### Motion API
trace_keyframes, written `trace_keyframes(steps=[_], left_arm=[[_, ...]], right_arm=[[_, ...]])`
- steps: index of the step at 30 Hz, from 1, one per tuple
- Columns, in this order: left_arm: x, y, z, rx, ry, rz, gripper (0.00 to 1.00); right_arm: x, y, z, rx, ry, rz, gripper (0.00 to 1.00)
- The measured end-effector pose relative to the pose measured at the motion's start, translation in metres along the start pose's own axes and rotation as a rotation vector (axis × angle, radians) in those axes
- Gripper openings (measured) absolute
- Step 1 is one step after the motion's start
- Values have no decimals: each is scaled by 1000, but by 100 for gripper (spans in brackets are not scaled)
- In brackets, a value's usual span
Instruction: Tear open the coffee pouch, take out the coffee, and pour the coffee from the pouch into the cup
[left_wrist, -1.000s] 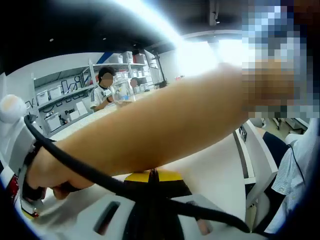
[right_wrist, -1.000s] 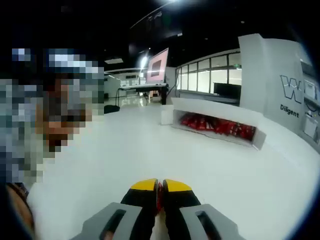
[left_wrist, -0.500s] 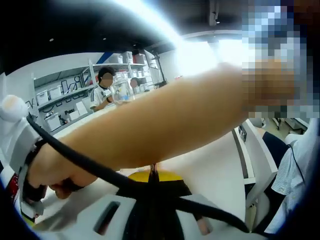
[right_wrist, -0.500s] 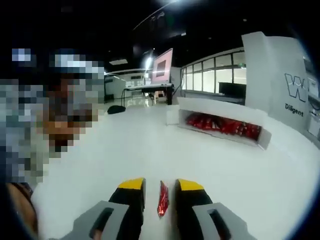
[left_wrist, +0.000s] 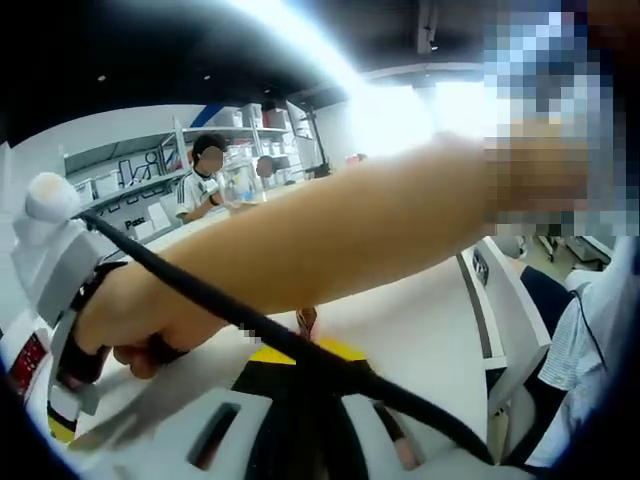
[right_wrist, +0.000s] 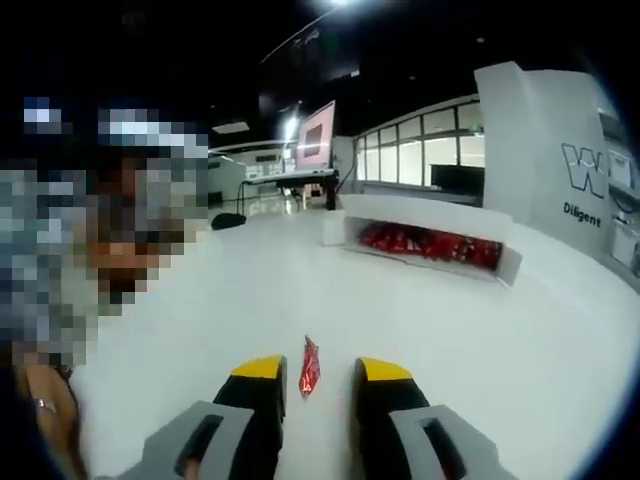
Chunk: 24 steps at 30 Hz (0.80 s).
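Right gripper (right_wrist: 311, 372): jaws apart, 1 red coffee pouch (right_wrist: 310, 365) between them above the table (right_wrist: 470, 330). Left gripper (left_wrist: 300, 365): we could not tell.

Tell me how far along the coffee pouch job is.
Early. The right hand-held gripper is open, gripping nothing; a small red foil piece shows between its jaws. More red pouches wait in the long white box. Emptying and pouring remain.
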<state>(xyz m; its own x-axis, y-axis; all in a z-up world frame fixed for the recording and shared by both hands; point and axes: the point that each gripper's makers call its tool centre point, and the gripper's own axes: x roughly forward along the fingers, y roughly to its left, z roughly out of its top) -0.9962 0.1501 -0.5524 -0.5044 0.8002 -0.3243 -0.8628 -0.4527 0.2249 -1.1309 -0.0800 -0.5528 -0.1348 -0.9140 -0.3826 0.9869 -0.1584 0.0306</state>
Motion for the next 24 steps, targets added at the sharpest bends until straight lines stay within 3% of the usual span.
trace_keyframes(steps=[24], left_arm=[[-1,-2,0,-8,-6,-7,5]], right_arm=[[-51,6,-13,-5,-64,-12,28]])
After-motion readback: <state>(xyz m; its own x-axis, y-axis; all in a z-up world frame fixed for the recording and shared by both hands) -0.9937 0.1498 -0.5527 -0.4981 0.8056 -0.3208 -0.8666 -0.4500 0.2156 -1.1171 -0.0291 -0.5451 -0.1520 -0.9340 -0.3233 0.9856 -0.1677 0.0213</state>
